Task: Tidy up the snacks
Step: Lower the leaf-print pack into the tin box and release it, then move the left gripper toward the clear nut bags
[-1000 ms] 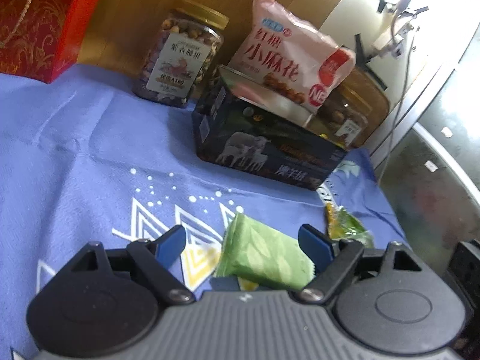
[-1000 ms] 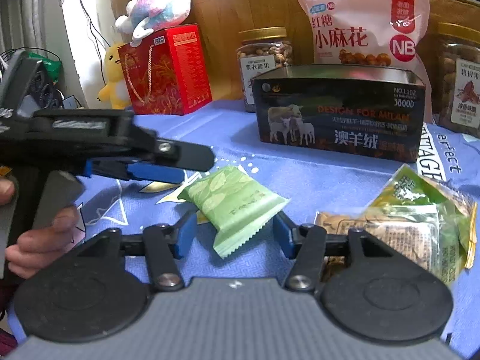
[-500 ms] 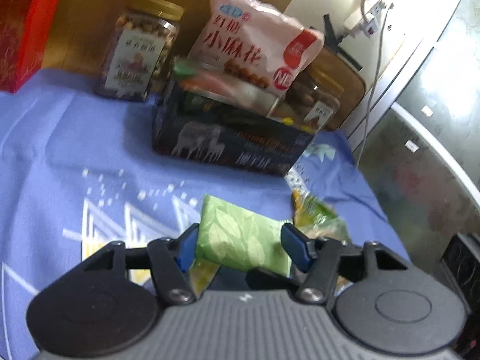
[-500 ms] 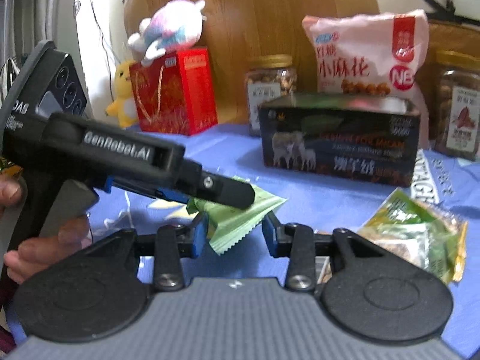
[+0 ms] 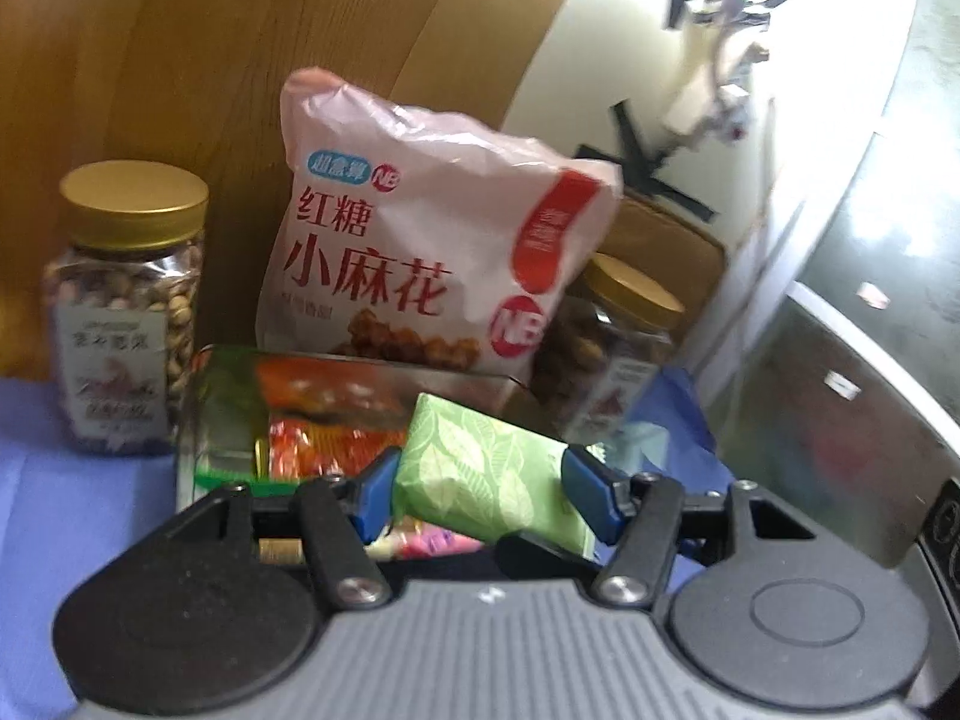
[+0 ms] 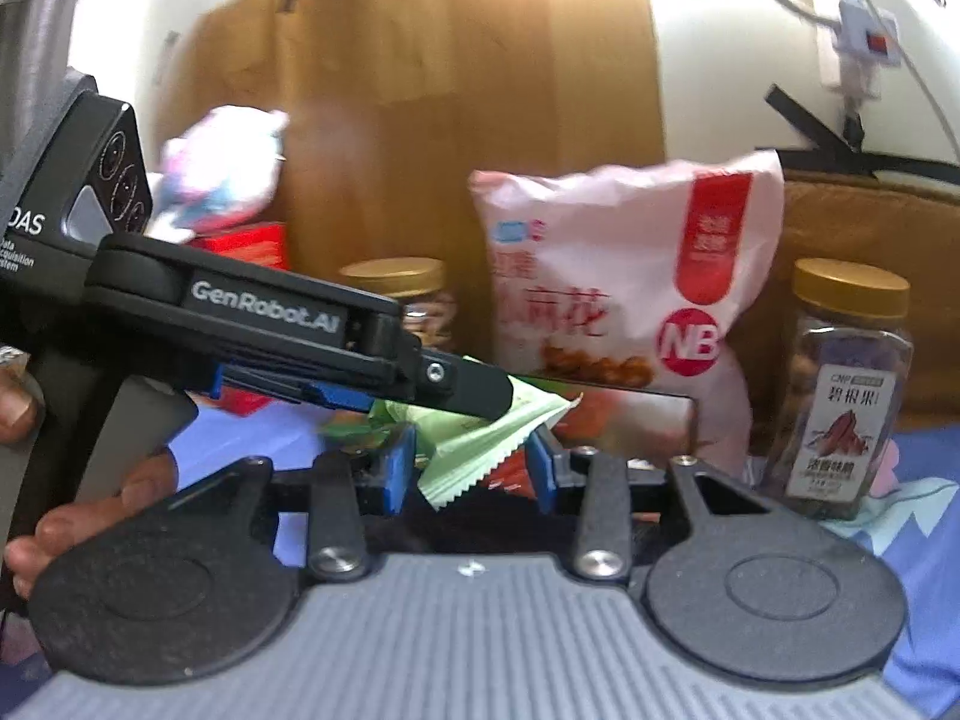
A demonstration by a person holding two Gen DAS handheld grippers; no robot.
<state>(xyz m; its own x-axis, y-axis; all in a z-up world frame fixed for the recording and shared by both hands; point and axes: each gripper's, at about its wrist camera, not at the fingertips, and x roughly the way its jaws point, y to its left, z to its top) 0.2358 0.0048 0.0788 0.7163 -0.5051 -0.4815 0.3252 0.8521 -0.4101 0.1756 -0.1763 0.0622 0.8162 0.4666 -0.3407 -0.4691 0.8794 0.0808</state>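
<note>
Lifting the green snack packet [image 5: 480,468] off the table is what has just happened: a second ago it lay flat on the blue tablecloth [image 5: 54,492] between the spread fingers of both tools, and now it hangs in the air between them. My left tool [image 5: 477,495] is clamped across the packet's body, its blue pads pressing either side. My right tool [image 6: 471,459] has closed on the crimped, serrated end of the same packet [image 6: 498,438]; from the right wrist view I see my left tool [image 6: 474,396] reaching across from the side, my hand [image 6: 90,516] on its handle.

Both tools have carried the packet up and toward the open tin box [image 5: 198,420], which already holds orange and red wrapped snacks [image 5: 324,438]. The packet now hovers just above the box's near edge, in front of the pink bag of brown-sugar twists [image 5: 420,252] and between the two gold-lidded nut jars [image 5: 129,312].

I judge the pickup done and the placing at hand: next I would bring the packet over the box opening and release it. Two grips on one thin wrapper could tear or twist it.
</note>
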